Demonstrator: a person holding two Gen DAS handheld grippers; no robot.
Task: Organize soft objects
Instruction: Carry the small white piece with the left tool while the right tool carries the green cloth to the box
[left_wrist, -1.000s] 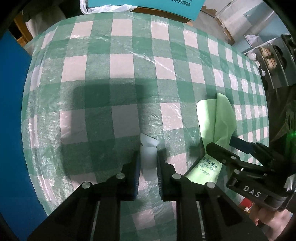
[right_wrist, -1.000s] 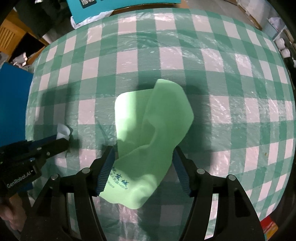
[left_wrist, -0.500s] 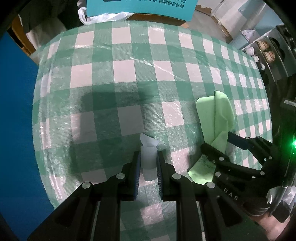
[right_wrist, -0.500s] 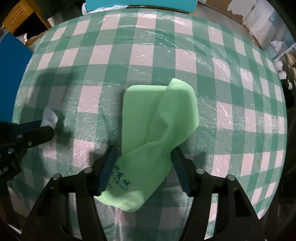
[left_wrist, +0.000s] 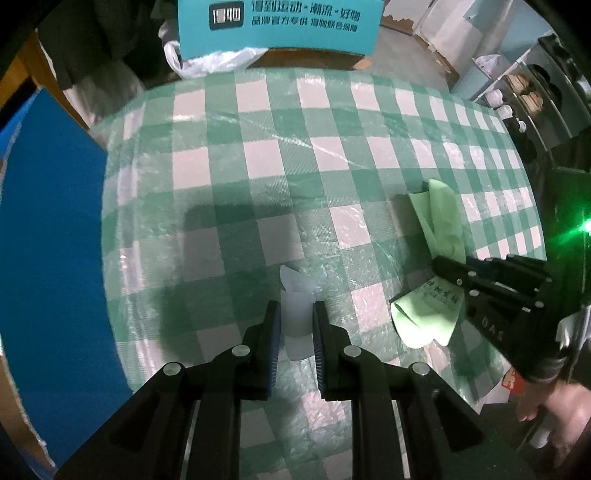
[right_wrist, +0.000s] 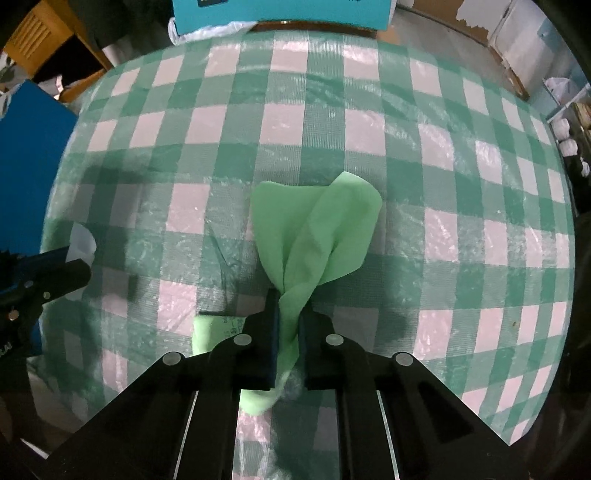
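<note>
Green cloth (right_wrist: 314, 236) is pinched at its gathered middle by the right gripper (right_wrist: 288, 321), fingers narrowed tight on the bunched fabric. The far half is fanned out in two lobes on the desk (right_wrist: 406, 122); the near end is folded under and hangs below the fingers, with printed lettering partly seen. From the left wrist view the same cloth (left_wrist: 439, 221) is seen draped across the checked plastic cover on the right side of the desk, with the right gripper (left_wrist: 443, 266) clamped over it.

Small white piece (left_wrist: 295, 306), tissue or thin fabric by the look, is held between the fingers of the left gripper (left_wrist: 295, 317), fingers narrow and closed on it, above the near left part of the desk. Its upper corner sticks out past the fingertips.

Handling, as judged: both items are light, limp and thin; no shape will be held once lifted, and loose ends will be dragged. The cloth is better taken at a corner or edge if flattening is wanted; a mid pinch only bunches it. The plastic cover looks slick, so sliding is expected.

Hard to tell: the white piece's material, the cloth's lettering, and whether either item is touching the desk below the fingers. A teal box (left_wrist: 277, 22) at the far edge is cut off.
</note>
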